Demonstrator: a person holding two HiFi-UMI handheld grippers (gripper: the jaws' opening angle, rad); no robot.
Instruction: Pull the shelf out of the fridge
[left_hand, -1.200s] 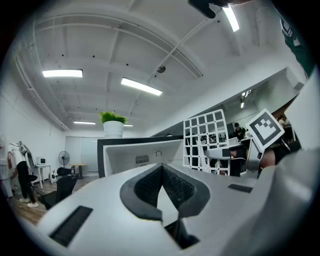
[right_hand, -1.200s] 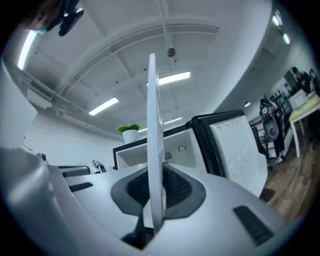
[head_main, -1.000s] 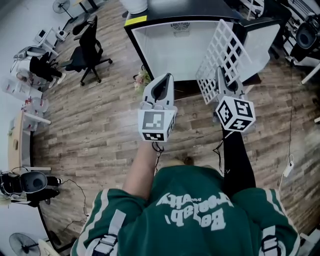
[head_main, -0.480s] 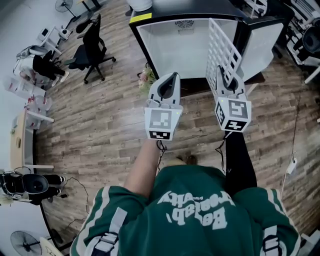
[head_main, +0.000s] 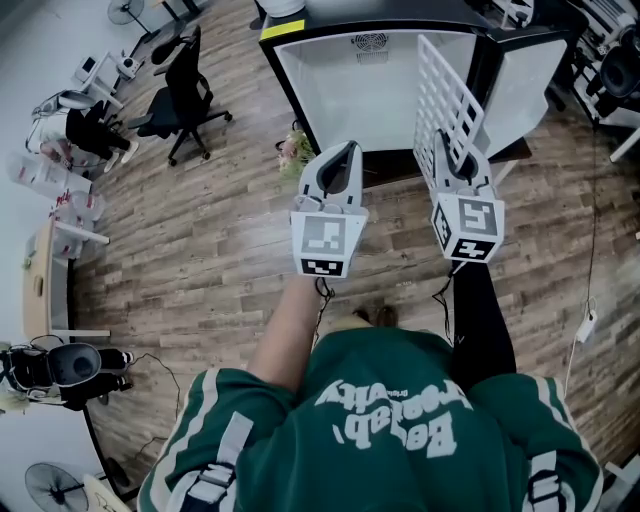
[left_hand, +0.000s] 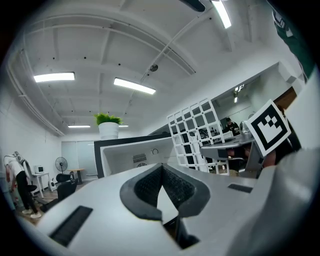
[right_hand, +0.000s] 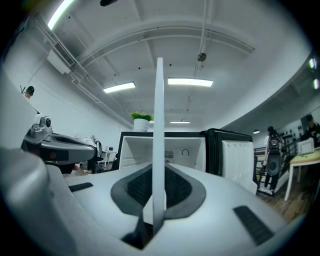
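Observation:
The small black fridge (head_main: 370, 90) stands open on the floor ahead, and its white inside shows no shelf. The white grid shelf (head_main: 445, 100) is out in front of it, held upright by its near edge in my right gripper (head_main: 456, 160), which is shut on it. In the right gripper view the shelf (right_hand: 159, 135) shows edge-on as a thin white bar rising from between the pads of that gripper (right_hand: 156, 200). My left gripper (head_main: 340, 165) hovers level with it, to its left, shut and holding nothing. The left gripper view shows the shelf (left_hand: 192, 132) to the right of the fridge (left_hand: 130, 155).
The fridge door (head_main: 525, 85) hangs open to the right. A small plant (head_main: 288, 150) sits by the fridge's left corner. A black office chair (head_main: 180, 95) and desks stand to the left. Cables and a white plug (head_main: 585, 325) lie on the wooden floor.
The shelf has swung from a broad tilted face to a more upright, edge-on position. Both grippers have shifted slightly right and toward the fridge.

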